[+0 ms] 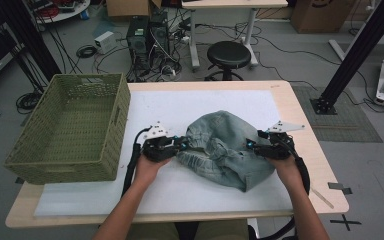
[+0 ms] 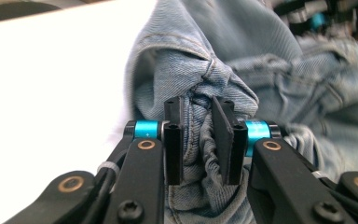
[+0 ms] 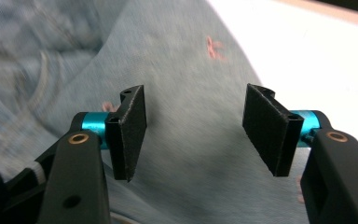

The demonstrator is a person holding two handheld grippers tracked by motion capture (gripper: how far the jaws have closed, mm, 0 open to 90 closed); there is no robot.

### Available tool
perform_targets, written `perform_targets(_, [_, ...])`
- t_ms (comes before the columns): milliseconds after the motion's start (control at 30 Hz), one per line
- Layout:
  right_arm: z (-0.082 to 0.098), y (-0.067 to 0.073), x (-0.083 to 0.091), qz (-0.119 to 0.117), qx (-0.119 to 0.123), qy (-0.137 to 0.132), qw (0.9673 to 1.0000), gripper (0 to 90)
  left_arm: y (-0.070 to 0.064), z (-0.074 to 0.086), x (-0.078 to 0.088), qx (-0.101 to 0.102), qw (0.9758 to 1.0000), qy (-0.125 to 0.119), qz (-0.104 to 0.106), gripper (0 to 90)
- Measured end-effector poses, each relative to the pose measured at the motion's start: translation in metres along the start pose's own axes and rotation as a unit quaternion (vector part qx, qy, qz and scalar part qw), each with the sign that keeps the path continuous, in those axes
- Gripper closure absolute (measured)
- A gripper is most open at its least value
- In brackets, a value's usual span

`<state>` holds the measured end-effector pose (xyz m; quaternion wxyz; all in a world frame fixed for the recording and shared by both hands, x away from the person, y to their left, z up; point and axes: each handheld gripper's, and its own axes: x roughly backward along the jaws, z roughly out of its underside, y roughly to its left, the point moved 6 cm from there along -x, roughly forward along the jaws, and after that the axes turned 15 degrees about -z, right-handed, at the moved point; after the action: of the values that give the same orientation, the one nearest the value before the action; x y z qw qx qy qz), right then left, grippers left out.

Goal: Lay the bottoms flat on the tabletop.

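We find no lettering, label, brand or number that can be read in any of these views; a dark mark on the cardboard box (image 1: 320, 12) at one o'clock in the high view is too small to make out.

Jeans (image 1: 225, 147) on table (image 1: 290, 107) (basket (image 1: 70, 127) probably overhanging its left edge).

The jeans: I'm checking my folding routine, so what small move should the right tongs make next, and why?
Probably close the right tongs on the denim below them. The left tongs already pinch a bunched fold of the jeans, while the right jaws stand open over flat cloth, holding nothing. With both sides held, the garment could likely be lifted evenly.
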<state>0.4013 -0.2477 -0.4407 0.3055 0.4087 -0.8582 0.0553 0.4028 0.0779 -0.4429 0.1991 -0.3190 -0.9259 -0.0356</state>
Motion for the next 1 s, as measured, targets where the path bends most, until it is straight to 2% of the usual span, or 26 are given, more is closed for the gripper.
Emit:
perform_targets(100, [0.005, 0.000, -0.006, 0.003, 0.005, 0.025, 0.9997, 40.6, 0.014, 0.000, 0.003, 0.014, 0.9998, -0.001, -0.018, 77.0])
perform_targets(267, [0.011, 0.003, -0.016, -0.017, -0.004, 0.058, 0.9982, 45.9, 0.033, 0.000, 0.002, 0.030, 0.9986, 0.001, -0.043, 77.6])
perform_targets(333, [0.014, 0.005, -0.019, -0.030, -0.005, 0.069, 0.9972, 54.2, 0.037, 0.000, 0.001, 0.034, 0.9982, 0.003, -0.050, 77.7])
perform_targets(500, [0.018, 0.017, -0.025, -0.072, 0.000, 0.090, 0.9933, 84.4, 0.045, -0.004, -0.004, 0.039, 0.9969, 0.003, -0.069, 77.7])
perform_targets(567, [0.019, 0.023, -0.025, -0.091, 0.002, 0.100, 0.9909, 88.6, 0.049, -0.005, -0.006, 0.041, 0.9962, 0.000, -0.077, 77.7])
perform_targets(633, [0.019, 0.031, -0.024, -0.119, 0.007, 0.107, 0.9871, 89.2, 0.053, -0.005, -0.007, 0.046, 0.9953, -0.002, -0.085, 77.7])
perform_targets(733, [0.019, 0.049, -0.024, -0.178, 0.019, 0.113, 0.9772, 89.1, 0.060, -0.001, -0.008, 0.059, 0.9942, -0.001, -0.090, 77.6])
perform_targets(767, [0.019, 0.053, -0.024, -0.185, 0.029, 0.115, 0.9755, 89.0, 0.060, -0.001, -0.009, 0.057, 0.9945, -0.001, -0.088, 77.6])
perform_targets(833, [0.017, 0.058, -0.026, -0.179, 0.043, 0.119, 0.9757, 87.8, 0.058, 0.000, -0.010, 0.049, 0.9950, -0.002, -0.087, 76.9])
perform_targets(867, [0.016, 0.059, -0.026, -0.178, 0.046, 0.117, 0.9760, 87.1, 0.057, 0.000, -0.011, 0.052, 0.9952, -0.004, -0.083, 75.1])
perform_targets(900, [0.015, 0.058, -0.026, -0.177, 0.048, 0.114, 0.9764, 85.1, 0.057, 0.000, -0.011, 0.059, 0.9951, -0.005, -0.079, 71.0])
perform_targets(967, [0.013, 0.057, -0.026, -0.173, 0.049, 0.104, 0.9782, 78.2, 0.057, -0.001, -0.011, 0.074, 0.9948, -0.013, -0.069, 56.6])
perform_targets(1000, [0.012, 0.056, -0.025, -0.170, 0.050, 0.096, 0.9795, 74.5, 0.057, -0.002, -0.010, 0.077, 0.9943, -0.015, -0.071, 50.5])
